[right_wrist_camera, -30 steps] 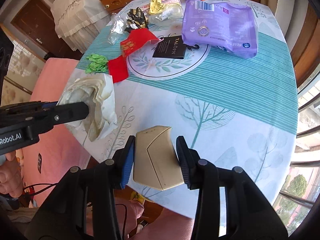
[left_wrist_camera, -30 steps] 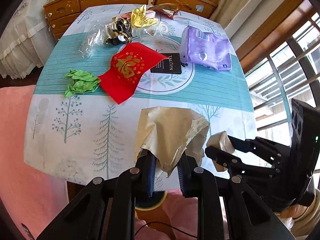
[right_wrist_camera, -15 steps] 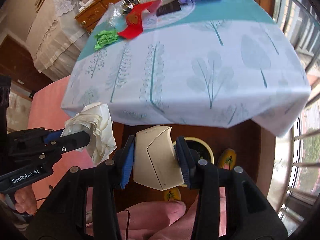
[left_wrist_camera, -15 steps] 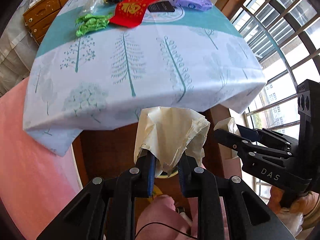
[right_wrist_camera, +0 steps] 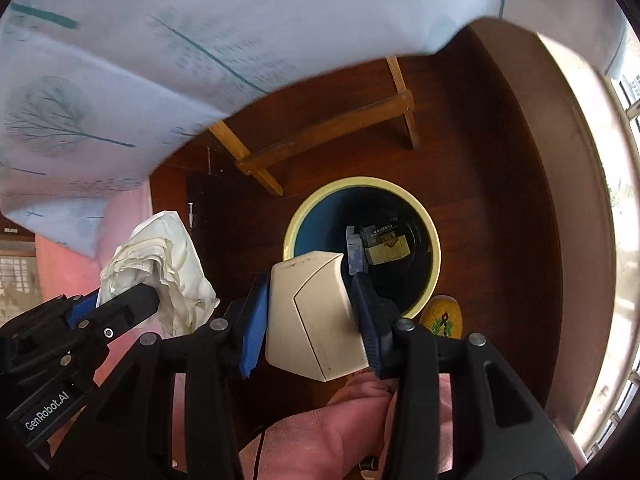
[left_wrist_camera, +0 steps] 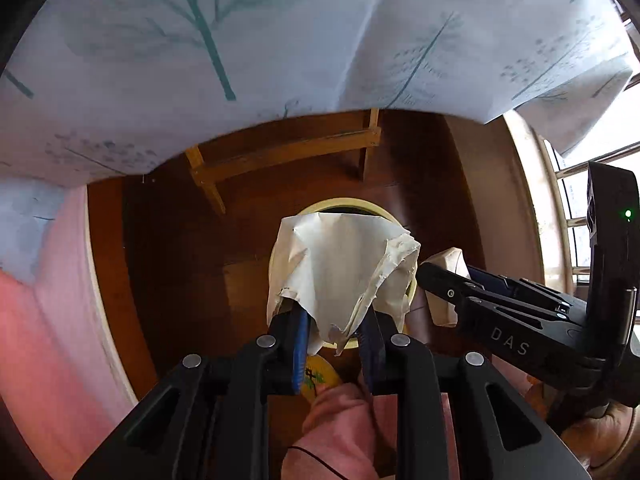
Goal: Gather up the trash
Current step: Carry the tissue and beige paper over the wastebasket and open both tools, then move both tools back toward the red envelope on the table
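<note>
Left gripper [left_wrist_camera: 334, 330], black with blue pads, is seen pinched tight on a crumpled cream-white paper wrapper [left_wrist_camera: 340, 268]; right gripper [right_wrist_camera: 310, 316] is clamped on a stiff beige folded carton piece [right_wrist_camera: 312, 316], pads pressing both its flanks

Change noted against the frames a second back: then both grippers were held over the tabletop with its scattered litter; now the tabletop is gone from view and only the overhang of the pale tree-print tablecloth [left_wrist_camera: 280, 40] is seen above. Both loads have been carried down beneath the table edge to the round bin with cream-yellow rim and dark blue interior [right_wrist_camera: 434, 240] on the dark wooden floor [left_wrist_camera: 180, 260]. Grips unchanged on both sides

Positions relative to the bin: wrapper directly over the mouth, covering most of it in the left view; carton piece over the near rim; wrapper well to the left of the bin in the right view

Judged: transport done, release is the step due; more litter presumably remains on the table

Count: grippers 2, held items 2, bins 1; inside the bin at least 2 discarded packets [right_wrist_camera: 384, 244], exact number not clear; yellow slipper [right_wrist_camera: 442, 318] 1, just beside the bin
</note>
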Demonstrator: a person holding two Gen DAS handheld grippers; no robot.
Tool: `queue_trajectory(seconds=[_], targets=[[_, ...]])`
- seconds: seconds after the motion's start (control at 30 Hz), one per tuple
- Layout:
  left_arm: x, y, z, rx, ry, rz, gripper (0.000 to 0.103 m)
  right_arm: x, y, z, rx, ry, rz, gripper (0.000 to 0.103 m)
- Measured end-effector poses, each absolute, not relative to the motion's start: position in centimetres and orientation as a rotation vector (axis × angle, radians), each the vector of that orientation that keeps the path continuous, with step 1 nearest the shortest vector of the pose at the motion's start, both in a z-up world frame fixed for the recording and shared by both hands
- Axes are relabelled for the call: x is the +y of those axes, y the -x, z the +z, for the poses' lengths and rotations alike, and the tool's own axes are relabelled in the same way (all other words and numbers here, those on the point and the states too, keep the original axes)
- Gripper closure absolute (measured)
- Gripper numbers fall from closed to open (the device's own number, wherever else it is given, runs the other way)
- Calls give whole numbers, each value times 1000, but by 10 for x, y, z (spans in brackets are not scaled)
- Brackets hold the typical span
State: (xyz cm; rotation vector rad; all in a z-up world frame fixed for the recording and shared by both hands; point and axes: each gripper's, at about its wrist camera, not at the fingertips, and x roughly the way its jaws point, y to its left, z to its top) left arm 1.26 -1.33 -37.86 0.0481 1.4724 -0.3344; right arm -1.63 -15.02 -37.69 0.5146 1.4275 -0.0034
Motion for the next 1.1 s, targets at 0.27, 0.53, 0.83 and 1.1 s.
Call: queue_trajectory(seconds=[0.27, 0.53, 0.83, 1.1], targets=[[-15, -11, -484, 1540, -44, -325, 54, -167, 20, -492, 1460, -591, -7, 63], [-8, -10, -505, 1551, -10, -279, 23, -177, 14, -523, 1449, -605, -28, 23], [-3, -15, -438, 1466, 56, -253, 23, -176, 7, -470, 1364, -562, -31, 23], [-4, -13, -330, 1400, 78, -195, 23, -171, 6, -370, 1313, -460, 7, 23]])
